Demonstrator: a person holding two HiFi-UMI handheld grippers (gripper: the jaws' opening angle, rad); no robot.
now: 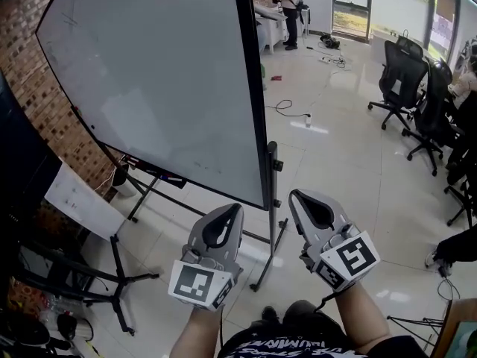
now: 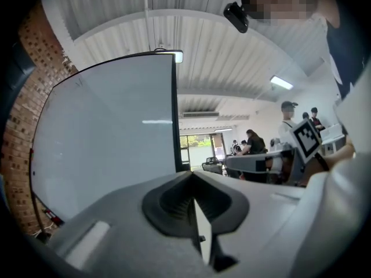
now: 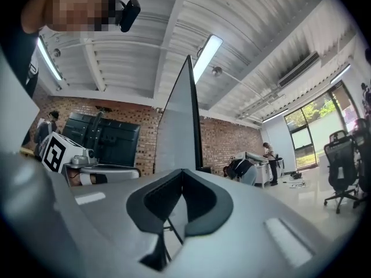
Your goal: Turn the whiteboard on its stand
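Observation:
The whiteboard (image 1: pixel 149 73) fills the upper left of the head view, black-framed, tilted, with its right edge toward me. Its stand (image 1: pixel 272 171) shows as a dark post with feet on the floor below that edge. My left gripper (image 1: pixel 237 208) is shut and empty, its tip just below the board's lower right corner and not touching it. My right gripper (image 1: pixel 293 194) is also shut and empty, to the right of the post. The left gripper view shows the whiteboard (image 2: pixel 104 138) face-on beyond the shut left gripper (image 2: pixel 191 175). In the right gripper view the whiteboard (image 3: pixel 179 126) stands edge-on above the right gripper (image 3: pixel 182 171).
A brick wall (image 1: pixel 45 103) stands behind the board. A black tripod (image 1: pixel 112 274) with a white sheet (image 1: pixel 78 200) is at lower left. Office chairs (image 1: pixel 402 73) line the right side. A cable (image 1: pixel 287 109) lies on the pale floor, and a person (image 1: pixel 287 10) stands far back.

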